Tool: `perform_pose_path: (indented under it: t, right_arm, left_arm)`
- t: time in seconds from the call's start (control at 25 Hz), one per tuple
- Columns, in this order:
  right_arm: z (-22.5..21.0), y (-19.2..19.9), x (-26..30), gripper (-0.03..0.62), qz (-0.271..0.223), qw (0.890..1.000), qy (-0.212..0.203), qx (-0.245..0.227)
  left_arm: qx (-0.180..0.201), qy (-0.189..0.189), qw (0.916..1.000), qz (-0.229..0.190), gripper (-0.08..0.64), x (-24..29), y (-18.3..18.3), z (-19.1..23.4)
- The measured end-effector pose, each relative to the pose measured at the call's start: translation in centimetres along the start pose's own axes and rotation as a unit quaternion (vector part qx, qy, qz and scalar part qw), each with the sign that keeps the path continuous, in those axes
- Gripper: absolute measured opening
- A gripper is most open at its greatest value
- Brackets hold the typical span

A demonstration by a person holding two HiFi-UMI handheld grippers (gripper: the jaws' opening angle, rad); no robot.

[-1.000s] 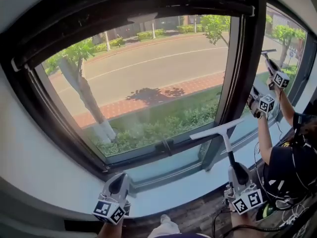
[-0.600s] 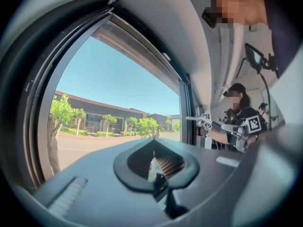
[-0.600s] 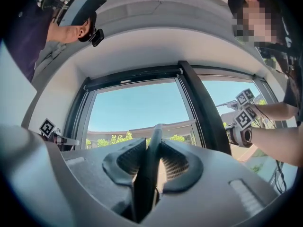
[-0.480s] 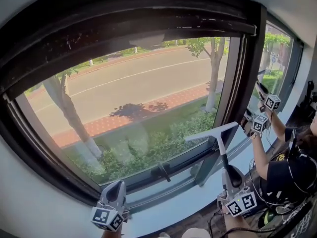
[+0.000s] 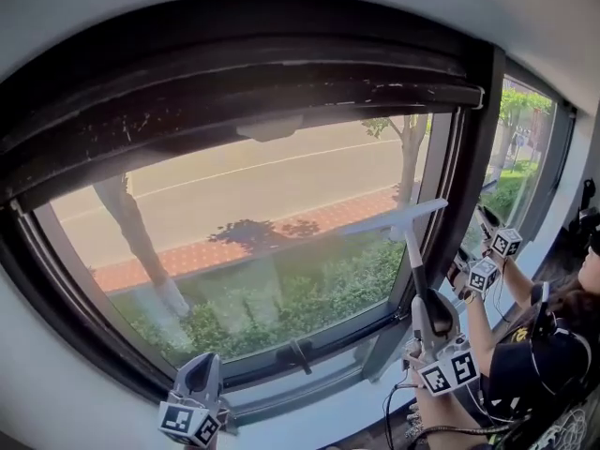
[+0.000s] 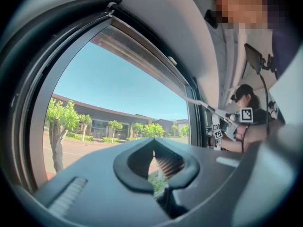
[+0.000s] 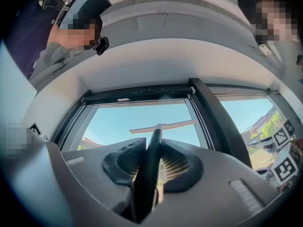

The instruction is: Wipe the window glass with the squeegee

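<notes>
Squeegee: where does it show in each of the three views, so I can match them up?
Head view: squeegee right of centre, blade near the pane's right edge, handle in the right tool.
Left gripper view: squeegee thin, slanted, right of centre.
Right gripper view: squeegee dead centre, handle clamped between the jaws, blade above.
Shared landmark: the dark window post beside it.

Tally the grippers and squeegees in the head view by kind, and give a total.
Grippers: 4 (left gripper, right gripper, other person's upper gripper, other person's lower gripper)
Squeegees: 1 (the squeegee held in the right gripper)
Total: 5
</notes>
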State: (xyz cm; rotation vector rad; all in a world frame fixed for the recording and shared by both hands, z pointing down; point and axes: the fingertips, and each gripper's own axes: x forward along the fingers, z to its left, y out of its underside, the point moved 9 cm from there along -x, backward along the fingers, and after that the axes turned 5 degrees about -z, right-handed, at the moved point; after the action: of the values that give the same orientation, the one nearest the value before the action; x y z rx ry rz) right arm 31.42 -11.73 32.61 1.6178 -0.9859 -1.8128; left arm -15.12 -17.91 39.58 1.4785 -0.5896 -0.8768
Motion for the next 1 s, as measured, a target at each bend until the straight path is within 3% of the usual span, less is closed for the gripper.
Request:
perform_pose_path:
  t: [0.36,0.72,1.0]
  right_arm:
    - [-3.6,-2.2,8.5,0.104,-0.109,0.994,-0.03,-0.005]
    - [-5.8,-2.7,13.7,0.104,-0.17,0.985,-0.041,-0.011]
    - [-6.3,-2.5,17.4,0.104,-0.2,0.979,-0.042,-0.006]
  left_arm:
    - [0.04,-0.026,0.9988,-0.007,0.005,1.1,-3.1,-0.6]
    - [0.086,-0.033,0.9957,-0.009,0.005,2.6,-4.5,-0.8]
    - [0.096,-0.045,0.9943,-0.007,0.005,2.3,-5.0,-0.7]
